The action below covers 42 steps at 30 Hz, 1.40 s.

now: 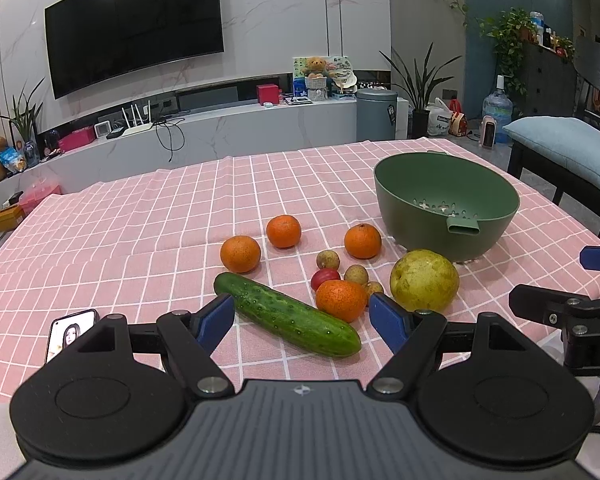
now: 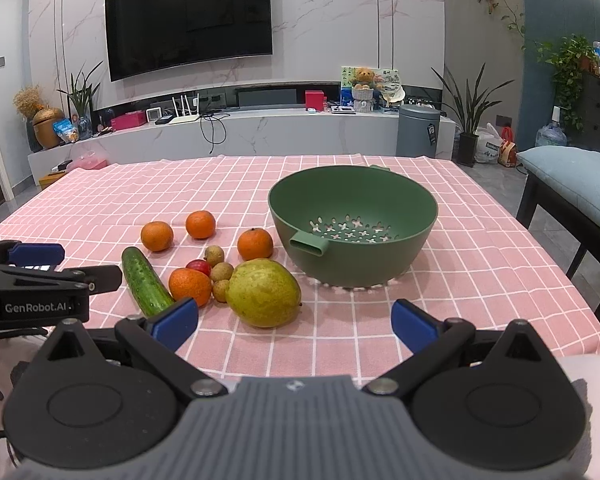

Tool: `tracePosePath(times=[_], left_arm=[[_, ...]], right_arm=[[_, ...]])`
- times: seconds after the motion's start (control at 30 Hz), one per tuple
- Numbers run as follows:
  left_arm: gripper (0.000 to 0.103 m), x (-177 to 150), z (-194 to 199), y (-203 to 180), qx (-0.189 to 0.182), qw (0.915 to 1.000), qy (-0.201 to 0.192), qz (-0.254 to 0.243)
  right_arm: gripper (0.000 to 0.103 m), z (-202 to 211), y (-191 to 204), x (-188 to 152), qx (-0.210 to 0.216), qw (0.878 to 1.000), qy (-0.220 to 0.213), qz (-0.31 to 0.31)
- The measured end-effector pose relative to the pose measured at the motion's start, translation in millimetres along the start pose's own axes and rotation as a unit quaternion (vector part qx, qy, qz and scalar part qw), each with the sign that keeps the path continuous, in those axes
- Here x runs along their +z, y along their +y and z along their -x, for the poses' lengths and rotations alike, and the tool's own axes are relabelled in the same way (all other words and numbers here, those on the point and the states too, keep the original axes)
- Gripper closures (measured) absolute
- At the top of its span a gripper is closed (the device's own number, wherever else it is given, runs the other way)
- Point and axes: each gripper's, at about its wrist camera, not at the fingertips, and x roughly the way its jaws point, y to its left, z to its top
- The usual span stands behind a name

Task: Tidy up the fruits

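While both grippers hang above the near edge of the table (image 2: 480, 240), neither holds anything: the left gripper (image 1: 302, 318) is released, jaws spread either side of the cucumber's near end, and the right gripper (image 2: 294, 320) is likewise released over bare pink checked cloth.

Toward the right edge stands the green colander bowl (image 2: 354, 276), upright and empty. Just beside its near-left wall lies a yellow-green pear (image 2: 263, 293). Left of that, the cucumber (image 1: 286, 314) lies at a slant, one tangerine (image 1: 341, 300) touching its flank. Three more tangerines (image 1: 283, 231) sit apart behind. A red fruit (image 1: 324, 277) and three small brown longans (image 1: 356, 274) cluster between tangerine and pear. A phone (image 1: 70, 332) lies at the near-left edge.
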Motion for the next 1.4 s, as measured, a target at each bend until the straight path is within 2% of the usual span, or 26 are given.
tracePosePath(times=[1.4], left_arm=[[0.013,-2.4,-2.9,-5.0,-0.001,1.0000,0.001,-0.003]], right_arm=[[0.004,-3.6,4.0,-1.8,-0.006,1.000,0.004,0.012]])
